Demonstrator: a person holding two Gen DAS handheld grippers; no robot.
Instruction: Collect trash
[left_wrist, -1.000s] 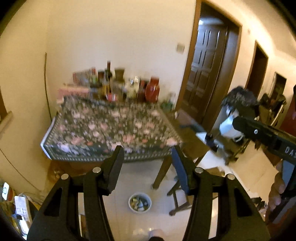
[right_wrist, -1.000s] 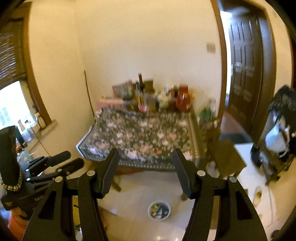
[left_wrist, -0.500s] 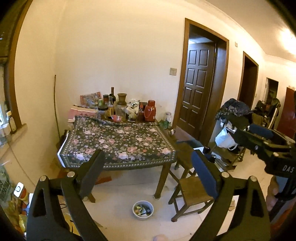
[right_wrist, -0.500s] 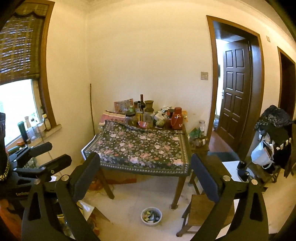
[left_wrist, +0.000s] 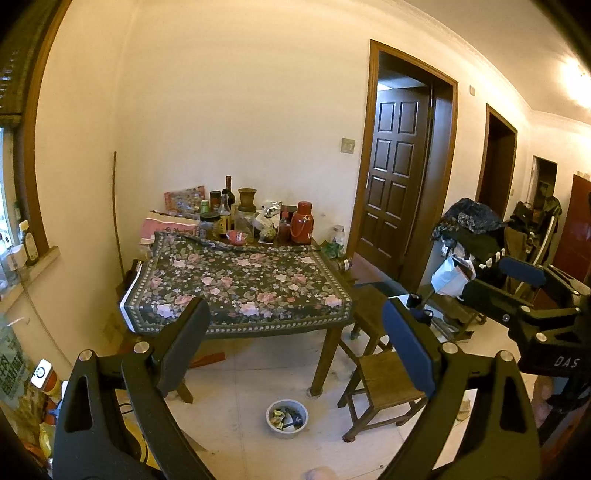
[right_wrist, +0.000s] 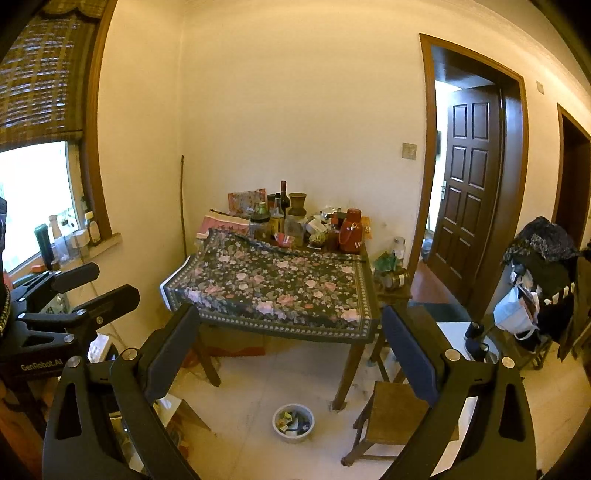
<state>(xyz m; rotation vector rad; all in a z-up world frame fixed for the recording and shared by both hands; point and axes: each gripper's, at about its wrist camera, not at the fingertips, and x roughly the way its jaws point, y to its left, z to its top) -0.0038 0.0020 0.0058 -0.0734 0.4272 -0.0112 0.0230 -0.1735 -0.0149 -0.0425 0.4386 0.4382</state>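
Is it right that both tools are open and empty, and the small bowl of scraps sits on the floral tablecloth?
Not quite. The small bowl of scraps sits on the floor by the table leg, not on the floral tablecloth; the right wrist view shows it. The left tool and right tool are indeed open and empty.

Small grey bowl of scraps (left_wrist: 287, 418) sat on open floor; wooden stool (left_wrist: 384, 387) and dark wooden surface leg (left_wrist: 325, 363) crowded its right.

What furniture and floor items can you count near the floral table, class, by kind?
Table: 1
Wooden stool: 1
Bowl of scraps on the floor: 1
Hand-held gripper, left and right, both open: 2
Total: 5
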